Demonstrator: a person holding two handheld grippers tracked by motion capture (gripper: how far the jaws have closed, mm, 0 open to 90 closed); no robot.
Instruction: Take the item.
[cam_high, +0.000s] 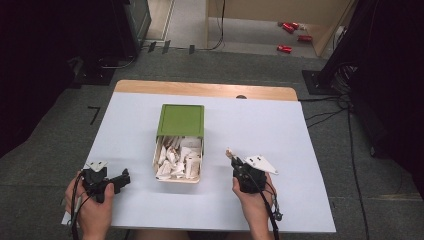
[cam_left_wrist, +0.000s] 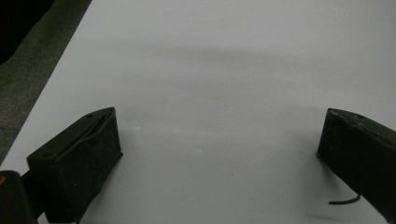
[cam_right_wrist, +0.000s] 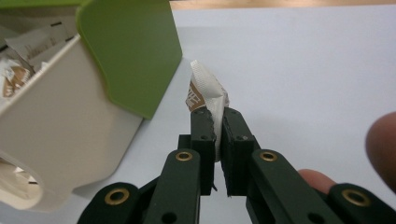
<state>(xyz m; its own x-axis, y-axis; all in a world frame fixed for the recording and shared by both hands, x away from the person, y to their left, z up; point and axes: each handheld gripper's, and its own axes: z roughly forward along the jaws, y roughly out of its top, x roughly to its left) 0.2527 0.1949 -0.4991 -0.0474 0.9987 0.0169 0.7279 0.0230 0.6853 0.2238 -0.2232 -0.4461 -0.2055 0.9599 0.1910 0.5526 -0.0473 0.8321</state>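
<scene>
White sachet (cam_right_wrist: 205, 95), pinched between the closed jaws of the right gripper (cam_right_wrist: 217, 123) just beside the cream box (cam_high: 177, 178) with its green lid (cam_high: 181, 120), above the white table (cam_high: 260, 130); left gripper (cam_left_wrist: 219, 140) rests open and empty on the table.

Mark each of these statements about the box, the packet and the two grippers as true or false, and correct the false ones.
1. The right gripper is shut on a white packet. True.
2. The green lid covers the whole box. False: it covers only the far part; packets show in the open near part.
3. The left gripper holds a packet. False: its jaws stand wide apart over bare table.
4. The held packet is outside the box, to its right in the high view. True.
5. The box is empty. False: it holds many white and brown packets.
</scene>
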